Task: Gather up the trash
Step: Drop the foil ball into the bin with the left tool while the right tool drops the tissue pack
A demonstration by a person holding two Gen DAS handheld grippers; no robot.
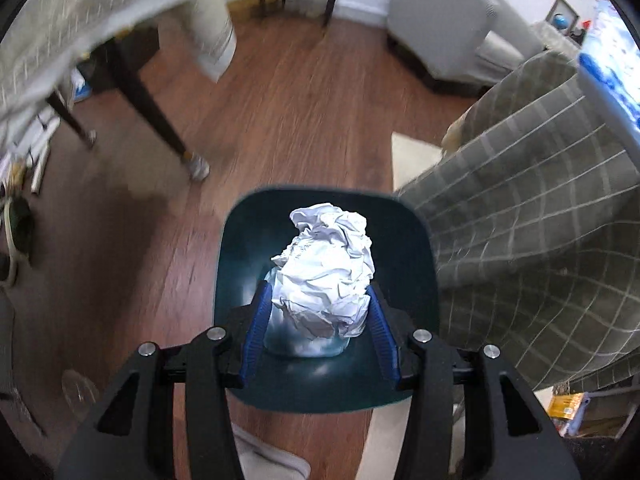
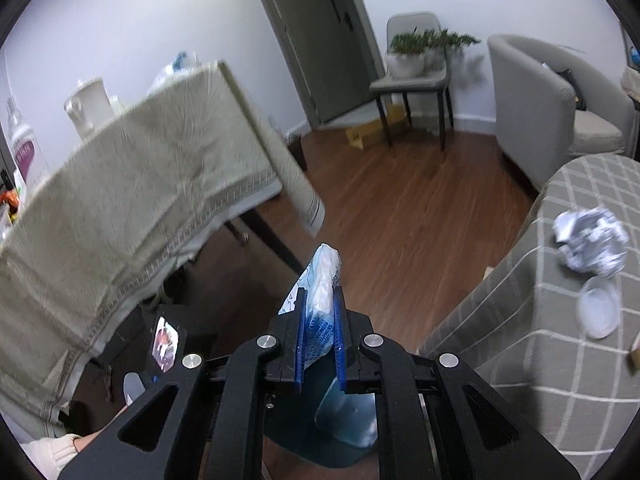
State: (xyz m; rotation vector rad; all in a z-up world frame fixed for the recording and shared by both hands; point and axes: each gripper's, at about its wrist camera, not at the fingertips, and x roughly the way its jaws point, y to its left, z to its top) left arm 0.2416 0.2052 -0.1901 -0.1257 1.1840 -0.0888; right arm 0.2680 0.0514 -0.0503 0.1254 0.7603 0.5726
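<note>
My left gripper (image 1: 320,285) points steeply down, and its blue pads (image 1: 256,328) touch both sides of a crumpled white paper ball (image 1: 328,256). Straight below the ball gapes a dark teal waste bin (image 1: 236,272) on the wooden floor. In the right wrist view my right gripper (image 2: 320,292) is shut on a blue and white plastic wrapper (image 2: 326,268) that sticks out past its fingertips. Part of the same bin (image 2: 344,446) shows beneath the right gripper. Another crumpled paper ball (image 2: 588,248) and a clear plastic lid (image 2: 598,312) lie on the table with the grey checked cloth (image 2: 520,340).
The checked cloth (image 1: 540,220) hangs down close to the bin's right side. A second table under a beige cloth (image 2: 132,208), with dark legs (image 1: 156,108), stands to the left. A chair with a potted plant (image 2: 412,56) and a grey armchair (image 2: 536,108) stand by the far wall.
</note>
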